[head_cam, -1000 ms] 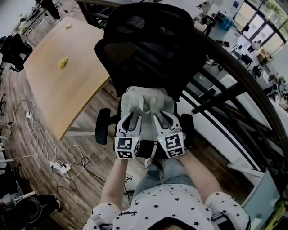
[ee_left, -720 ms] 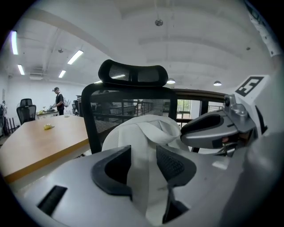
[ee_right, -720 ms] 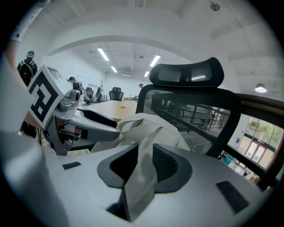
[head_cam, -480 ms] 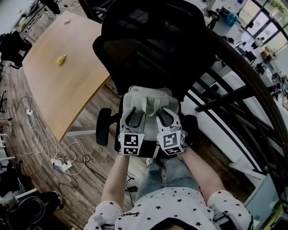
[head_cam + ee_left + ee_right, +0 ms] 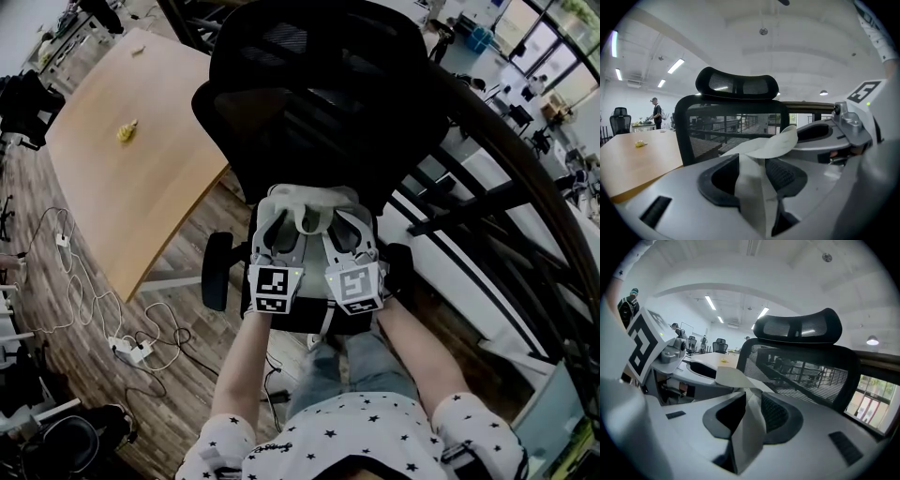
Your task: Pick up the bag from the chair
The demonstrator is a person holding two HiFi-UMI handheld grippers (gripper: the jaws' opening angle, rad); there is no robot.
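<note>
My left gripper [image 5: 272, 234] and right gripper [image 5: 345, 232] each have their fingers pinched tight on a handle strap [image 5: 752, 187] of the pale tote bag [image 5: 298, 197] — grasp done — yet it seems to sit on the office chair [image 5: 309, 94], so lifting remains.
</note>
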